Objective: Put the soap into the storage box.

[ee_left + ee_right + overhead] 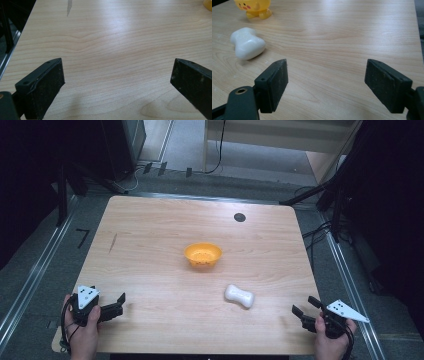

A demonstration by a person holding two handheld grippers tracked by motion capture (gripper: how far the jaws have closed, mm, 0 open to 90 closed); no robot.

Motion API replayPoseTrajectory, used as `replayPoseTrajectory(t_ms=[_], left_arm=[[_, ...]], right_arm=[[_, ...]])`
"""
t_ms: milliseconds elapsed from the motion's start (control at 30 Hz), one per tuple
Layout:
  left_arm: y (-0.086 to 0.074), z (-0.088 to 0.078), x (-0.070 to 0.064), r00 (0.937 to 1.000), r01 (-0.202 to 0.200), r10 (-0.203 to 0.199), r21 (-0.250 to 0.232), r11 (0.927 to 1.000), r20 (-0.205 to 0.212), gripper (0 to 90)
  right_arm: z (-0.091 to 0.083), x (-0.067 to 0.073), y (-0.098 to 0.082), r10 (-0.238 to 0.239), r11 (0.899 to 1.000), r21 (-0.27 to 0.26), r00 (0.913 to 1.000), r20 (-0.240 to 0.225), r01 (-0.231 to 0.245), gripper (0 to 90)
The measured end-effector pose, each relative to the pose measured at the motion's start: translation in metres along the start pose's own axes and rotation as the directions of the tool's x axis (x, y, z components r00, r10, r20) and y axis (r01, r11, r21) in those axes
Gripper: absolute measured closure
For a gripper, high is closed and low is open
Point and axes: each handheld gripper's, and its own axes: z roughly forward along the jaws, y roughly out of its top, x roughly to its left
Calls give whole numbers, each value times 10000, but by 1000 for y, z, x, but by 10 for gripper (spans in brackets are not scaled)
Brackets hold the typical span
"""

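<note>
An orange-yellow bowl stands upright near the middle of the wooden table; in the right gripper view its lower part shows a painted face and small feet. A white bone-shaped piece lies flat to the bowl's front right, also at the left of the right gripper view. My left gripper rests open at the front left corner, jaws wide apart over bare wood. My right gripper sits open at the front right edge, nothing between its jaws, the white piece off to its left.
A small dark round disc is set in the table near its far edge. A dark streak marks the wood at the left, seen too in the left gripper view. Metal rails and cables run along both sides on the floor.
</note>
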Motion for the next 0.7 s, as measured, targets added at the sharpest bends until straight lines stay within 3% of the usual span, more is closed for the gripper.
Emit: replayPoseTrajectory(t_ms=[167,267,333,433,467,533,567,600,633,667,700], left_arm=[[0,0,-1,10000,-55,55,29,10000,3,0],[0,0,0,10000,-27,27,9,10000,22,0],[0,0,0,10000,-9,9,-1,10000,49,0],[0,0,0,10000,-33,33,29,10000,41,0],[0,0,-1,10000,-56,55,33,10000,19,0],[0,0,-1,10000,-64,64,43,10000,-15,0],[0,0,-1,10000,-64,64,43,10000,-15,0],[0,0,-1,10000,-53,53,30,10000,7,0],[0,0,-1,10000,-57,57,40,10000,13,0],[0,0,-1,10000,-57,57,40,10000,13,0],[0,0,-1,10000,-52,52,34,10000,8,0]], right_arm=[[0,4,3,-326,9993,197,9995,-50,327,218],[1,10,13,-647,9954,674,9971,-407,674,244],[4,12,16,-814,9918,955,9959,-404,849,243],[14,22,25,-1616,9652,2015,9860,-420,1668,241],[22,28,31,-2029,9414,2643,9778,-522,2095,240],[28,32,37,-2252,9247,2977,9715,-744,2372,238],[28,32,37,-2252,9247,2977,9715,-744,2372,238],[33,36,44,-2477,9054,3335,9649,-873,2627,237],[35,38,46,-2498,8992,3476,9640,-913,2659,235],[35,38,46,-2498,8992,3476,9640,-913,2659,235],[37,39,48,-2611,8887,3645,9605,-965,2782,233]])
